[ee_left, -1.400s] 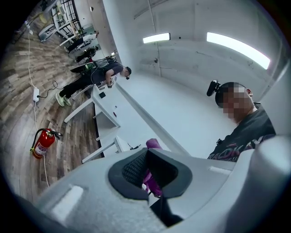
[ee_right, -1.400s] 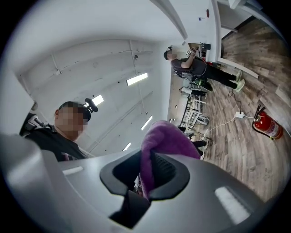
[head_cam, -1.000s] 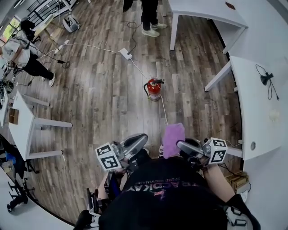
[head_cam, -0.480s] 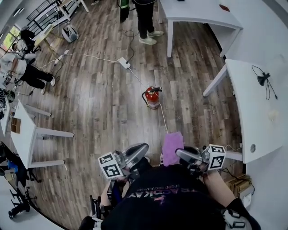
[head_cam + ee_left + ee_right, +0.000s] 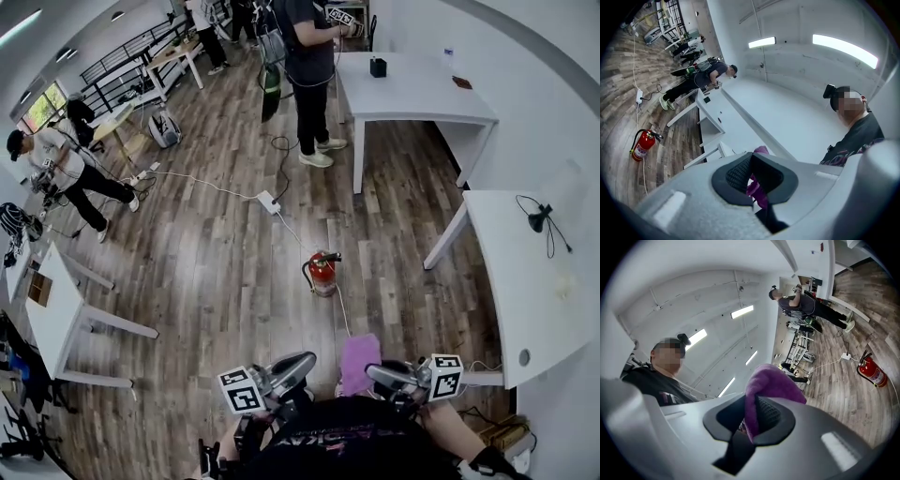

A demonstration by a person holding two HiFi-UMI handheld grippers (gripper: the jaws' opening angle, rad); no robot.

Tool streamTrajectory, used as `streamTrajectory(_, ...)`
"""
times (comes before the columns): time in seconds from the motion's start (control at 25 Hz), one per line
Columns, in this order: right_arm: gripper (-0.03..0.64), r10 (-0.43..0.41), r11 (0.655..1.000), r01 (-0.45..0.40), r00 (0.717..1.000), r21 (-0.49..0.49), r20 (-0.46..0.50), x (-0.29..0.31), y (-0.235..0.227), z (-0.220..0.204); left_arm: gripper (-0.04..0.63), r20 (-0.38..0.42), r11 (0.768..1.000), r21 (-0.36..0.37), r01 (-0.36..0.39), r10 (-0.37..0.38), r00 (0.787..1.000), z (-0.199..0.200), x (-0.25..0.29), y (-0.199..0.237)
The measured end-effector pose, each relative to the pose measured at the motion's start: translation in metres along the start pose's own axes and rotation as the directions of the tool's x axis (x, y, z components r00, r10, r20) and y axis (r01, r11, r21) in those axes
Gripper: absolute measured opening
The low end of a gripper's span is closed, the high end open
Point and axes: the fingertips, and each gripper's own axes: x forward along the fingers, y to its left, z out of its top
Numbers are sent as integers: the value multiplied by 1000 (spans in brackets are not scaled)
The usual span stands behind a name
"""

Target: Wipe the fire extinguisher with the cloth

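The purple cloth is clamped in the right hand-held gripper, the left hand-held gripper is closed on nothing, and the fire extinguisher, upright mid-floor well ahead, must apparently be approached before wiping is begun.

The head view tilts up: the fire extinguisher, left tool and right tool sit lower in frame, and a standing person now shows whole.
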Motion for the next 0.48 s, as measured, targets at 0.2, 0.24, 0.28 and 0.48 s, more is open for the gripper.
streamTrajectory(0.2, 51, 6, 1000, -6, 1000, 1, -1, 1, 0, -2, -3, 1, 1000, 3, -2, 2, 1000, -2, -3, -1)
streamTrajectory(0.24, 51, 5, 1000, -5, 1000, 3, 0, 2, 0, -3, -3, 4, 1000, 5, -4, 4, 1000, -1, -5, -2)
streamTrajectory(0.28, 51, 5, 1000, -5, 1000, 3, 1, 2, 0, -3, -3, 7, 1000, 8, -7, 7, 1000, 0, -6, -2)
streamTrajectory(0.48, 51, 15, 1000, -15, 1000, 3, -10, 7, 0, -3, -3, 21, 1000, 17, -22, 22, 1000, 4, -13, -3)
